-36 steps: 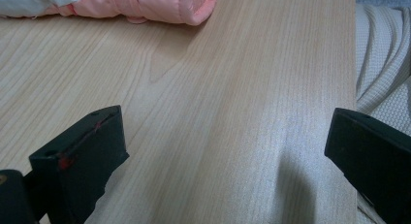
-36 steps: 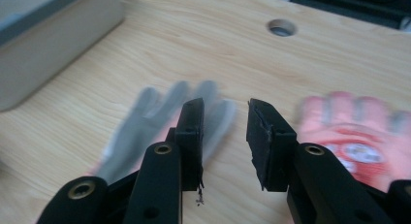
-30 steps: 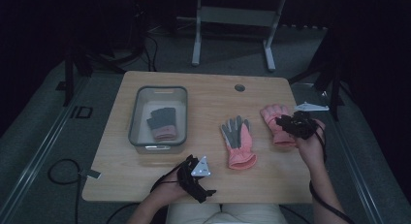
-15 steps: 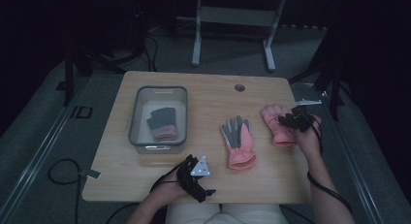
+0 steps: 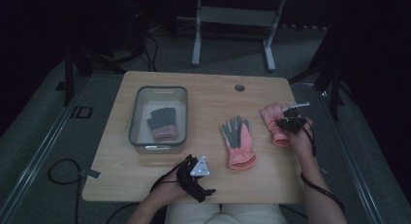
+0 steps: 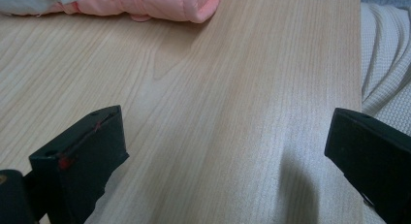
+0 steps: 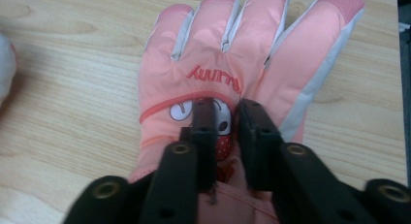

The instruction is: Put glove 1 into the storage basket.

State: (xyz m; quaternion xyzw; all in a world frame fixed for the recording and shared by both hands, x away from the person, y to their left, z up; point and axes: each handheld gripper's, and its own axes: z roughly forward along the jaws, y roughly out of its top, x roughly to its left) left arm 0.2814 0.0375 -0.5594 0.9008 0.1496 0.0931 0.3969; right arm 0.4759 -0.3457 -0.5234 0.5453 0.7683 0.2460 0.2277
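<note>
A pink glove [image 5: 272, 121] lies back-up at the table's right, with a cartoon patch [image 7: 180, 109] on it. My right gripper [image 5: 291, 123] is down on it. Its jaws [image 7: 227, 107] have just been closing and now pinch a fold of the glove's fabric [image 7: 213, 64] at the patch. A second pink glove [image 5: 238, 142] with a grey palm lies mid-table, and its cuff [image 6: 160, 3] lies beyond my left jaws. My left gripper [image 5: 196, 178] rests near the front edge, jaws [image 6: 225, 115] wide open over bare wood.
A clear plastic bin [image 5: 157, 90] stands at the left of the wooden table [image 5: 208, 98] with a grey-and-pink glove [image 5: 161, 122] inside. A round hole [image 5: 239, 88] is in the tabletop at the back. The person's light trousers [image 6: 385, 73] show past the front edge.
My right gripper has come down and slightly left onto the right-hand glove, and its jaws have closed on the fabric. The left gripper has stayed where it was.
</note>
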